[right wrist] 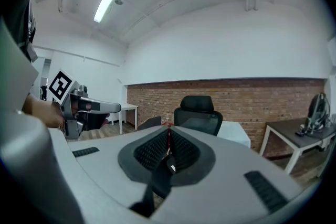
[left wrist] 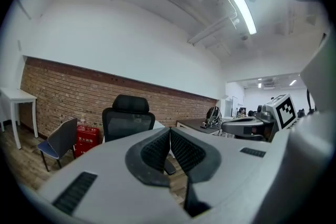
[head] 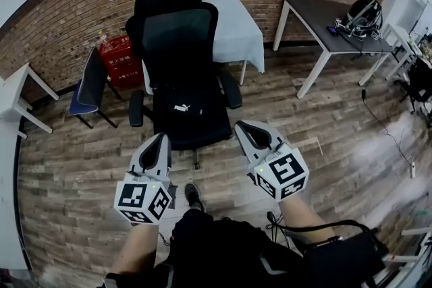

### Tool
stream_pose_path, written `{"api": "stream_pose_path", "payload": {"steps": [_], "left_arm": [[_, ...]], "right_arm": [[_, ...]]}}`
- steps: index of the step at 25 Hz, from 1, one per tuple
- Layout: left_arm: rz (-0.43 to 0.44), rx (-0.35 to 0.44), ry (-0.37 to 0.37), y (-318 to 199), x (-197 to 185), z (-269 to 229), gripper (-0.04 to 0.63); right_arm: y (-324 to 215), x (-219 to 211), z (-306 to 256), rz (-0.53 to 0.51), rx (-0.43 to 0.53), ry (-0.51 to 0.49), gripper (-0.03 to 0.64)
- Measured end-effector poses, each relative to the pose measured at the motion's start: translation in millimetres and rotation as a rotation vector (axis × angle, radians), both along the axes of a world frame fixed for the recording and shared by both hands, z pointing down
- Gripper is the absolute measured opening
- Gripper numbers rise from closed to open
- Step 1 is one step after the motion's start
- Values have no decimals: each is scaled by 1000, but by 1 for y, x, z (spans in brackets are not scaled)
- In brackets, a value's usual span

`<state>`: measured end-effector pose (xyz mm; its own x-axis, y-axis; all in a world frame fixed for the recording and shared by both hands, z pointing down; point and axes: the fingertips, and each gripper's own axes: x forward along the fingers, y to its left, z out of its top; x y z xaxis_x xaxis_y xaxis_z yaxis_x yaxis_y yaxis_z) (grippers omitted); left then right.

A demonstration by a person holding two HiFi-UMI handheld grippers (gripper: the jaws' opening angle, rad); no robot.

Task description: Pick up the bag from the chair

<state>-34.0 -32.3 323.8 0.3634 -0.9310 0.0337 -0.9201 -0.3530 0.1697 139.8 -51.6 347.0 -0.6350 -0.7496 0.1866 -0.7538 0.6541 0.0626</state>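
Bare wooden floor (head: 74, 172) runs from my feet to the black office chair (head: 177, 30). There is more free floor on the right, crossed only by a thin cable (head: 381, 123). The brick wall (head: 67, 10) closes off the far side.

Along that wall I count three counters. A white counter (head: 15, 96) stands at the far left, a cloth-draped counter (head: 236, 30) sits just behind the office chair, and a dark counter (head: 317, 20) is at the right. There are two chairs near the middle: the office chair and a blue chair (head: 86, 85) to its left. One red box (head: 116, 59) stands between the blue chair and the wall.

There is one bag (head: 183, 111), lying flat on the office chair's seat. It is black and low, with a small white logo on top, and it is hard to separate from the black seat under it.

The left tool (head: 160, 140) and right tool (head: 246, 128) hang side by side short of the seat's front edge, apart from the bag. Each has its jaws pressed together with nothing between them.
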Motion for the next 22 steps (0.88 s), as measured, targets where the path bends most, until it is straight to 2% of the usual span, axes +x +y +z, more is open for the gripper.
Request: {"api": "stream_pose_path", "payload": {"steps": [13,22], "left_arm": [[32,-32,25,-103,-58,8,12],[95,-55,21,-155,-92,20,12]], "right_arm": [[-97,-54,7,21,-47,35,18],[-150,-92,7,68,-75,76,18]]}}
